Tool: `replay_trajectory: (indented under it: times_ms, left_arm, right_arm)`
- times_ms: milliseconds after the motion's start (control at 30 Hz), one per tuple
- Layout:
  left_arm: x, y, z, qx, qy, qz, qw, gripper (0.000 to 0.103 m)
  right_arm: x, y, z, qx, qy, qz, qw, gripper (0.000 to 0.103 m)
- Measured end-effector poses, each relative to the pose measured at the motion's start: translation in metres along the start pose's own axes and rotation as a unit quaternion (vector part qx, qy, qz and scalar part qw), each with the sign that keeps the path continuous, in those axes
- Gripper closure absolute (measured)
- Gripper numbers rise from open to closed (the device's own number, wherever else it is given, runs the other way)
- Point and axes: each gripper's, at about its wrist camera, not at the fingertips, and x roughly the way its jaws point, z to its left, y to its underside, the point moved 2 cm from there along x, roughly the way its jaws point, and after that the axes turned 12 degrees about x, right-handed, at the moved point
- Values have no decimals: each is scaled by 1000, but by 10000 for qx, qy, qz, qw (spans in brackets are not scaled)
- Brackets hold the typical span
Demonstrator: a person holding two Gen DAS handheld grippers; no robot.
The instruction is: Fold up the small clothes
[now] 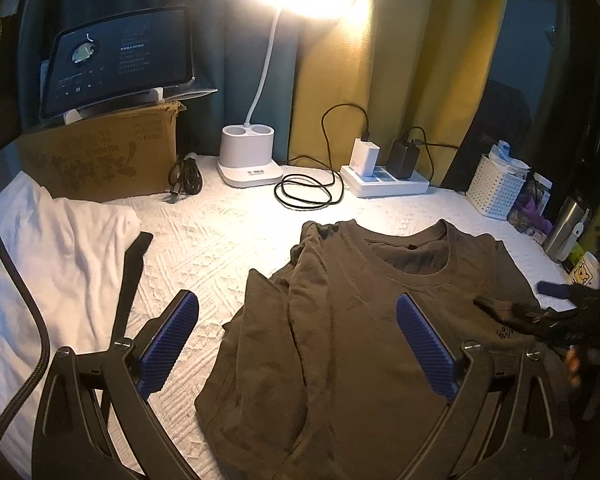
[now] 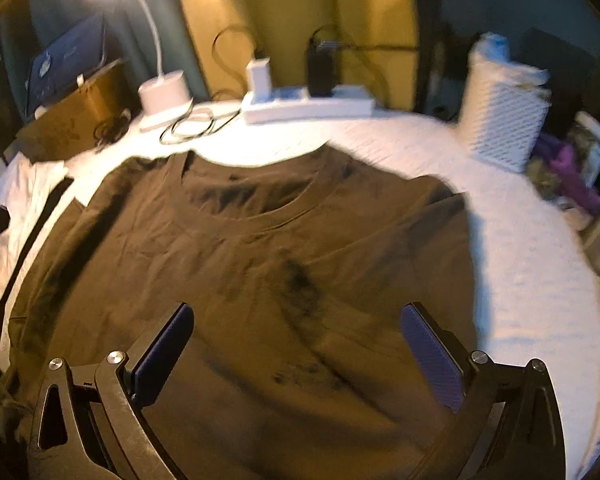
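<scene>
A dark olive-brown T-shirt [image 1: 364,320] lies on the white quilted surface [image 1: 220,232], collar away from me, its left side folded inward in a long crease. My left gripper [image 1: 298,312] is open and empty, hovering over the shirt's left half. In the right wrist view the same shirt [image 2: 240,264] lies spread, collar at the far side. My right gripper [image 2: 296,320] is open and empty above the shirt's lower middle. The right gripper also shows at the right edge of the left wrist view [image 1: 556,312], blurred.
White clothes [image 1: 60,264] and a black strip [image 1: 132,276] lie at the left. At the back stand a cardboard box [image 1: 104,160] with a tablet [image 1: 120,60], a lamp base [image 1: 249,156], coiled cables [image 1: 308,188], a power strip [image 1: 384,180], a white basket [image 1: 496,188] and a metal bottle [image 1: 568,224].
</scene>
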Motion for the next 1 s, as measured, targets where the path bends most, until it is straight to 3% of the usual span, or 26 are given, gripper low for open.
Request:
replay_trajectory:
  times_ms: [100,200,333,600,700,767,1000]
  left_arm:
    - [0,1,-3,9,-31,31,10000,5]
    - [0,2,-6,28,-41,64,10000,5]
    - [0,2,-12,63,-60,99,9999,5]
    - [-5,7,-12,58,-146,172,9997,5]
    - [-7,9,-9,46,-176,181,9997,5]
    - [-10,10,-7,34,-195,160,9997,5]
    - [-21,13,-2,-4,-189,74,9998,5]
  right_arm:
    - [-18,1,-35,300,155,-207,9992,0]
    - [-21,7,-68,633,205,-154,9977,0]
    - [-16,15,-83,712,38,24,9975,25]
    - [-16,29,-102,1004,167,95,9948,26]
    - [-13,34,-112,1110,-2,327,9933,27]
    - [-15,36,-110,1096,-181,363,9931,64]
    - [-30,46,-62,508,-444,401,9969,68]
